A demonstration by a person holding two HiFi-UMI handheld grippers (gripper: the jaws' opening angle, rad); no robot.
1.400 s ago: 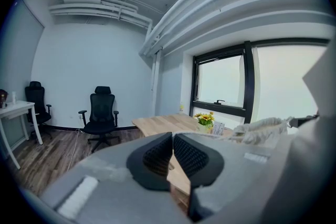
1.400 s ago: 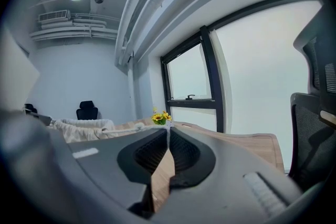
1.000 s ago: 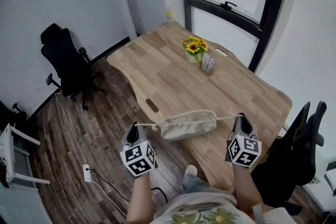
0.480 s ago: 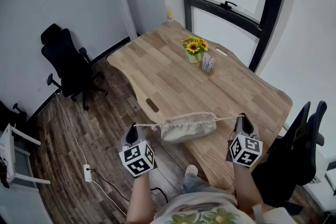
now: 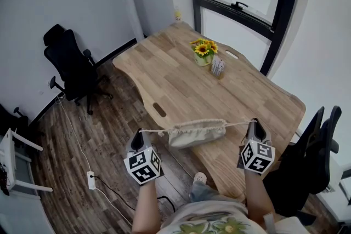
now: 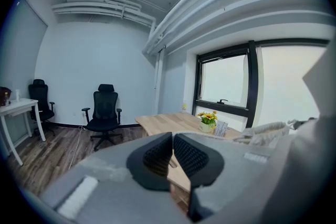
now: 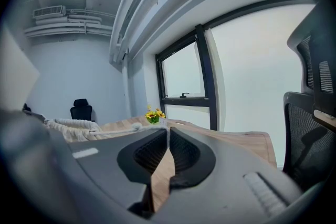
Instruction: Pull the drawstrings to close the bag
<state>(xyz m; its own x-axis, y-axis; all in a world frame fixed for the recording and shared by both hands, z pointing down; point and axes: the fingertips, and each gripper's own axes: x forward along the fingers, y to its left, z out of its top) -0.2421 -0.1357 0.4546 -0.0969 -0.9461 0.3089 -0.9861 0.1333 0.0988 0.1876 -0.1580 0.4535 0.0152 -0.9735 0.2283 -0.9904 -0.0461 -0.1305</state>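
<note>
A beige cloth bag (image 5: 197, 133) hangs over the near edge of the wooden table (image 5: 181, 82), its mouth gathered into tight pleats. One drawstring (image 5: 153, 131) runs taut from it to my left gripper (image 5: 140, 134), which is shut on the cord's end. The other drawstring (image 5: 238, 123) stretches to my right gripper (image 5: 254, 123), also shut on it. In the left gripper view the jaws (image 6: 172, 136) stand closed and the bag (image 6: 268, 131) shows at the right. In the right gripper view the closed jaws (image 7: 168, 131) pinch the cord (image 7: 118, 132), with the bag (image 7: 68, 126) at the left.
A pot of sunflowers (image 5: 203, 53) and a small card holder (image 5: 218, 67) stand at the table's far side by the window. A black office chair (image 5: 71, 66) is at the left, another (image 5: 312, 156) close on my right. A power strip (image 5: 91, 180) lies on the floor.
My right gripper has edged slightly to the right with its cord. The left gripper and the bag stay where they were.
</note>
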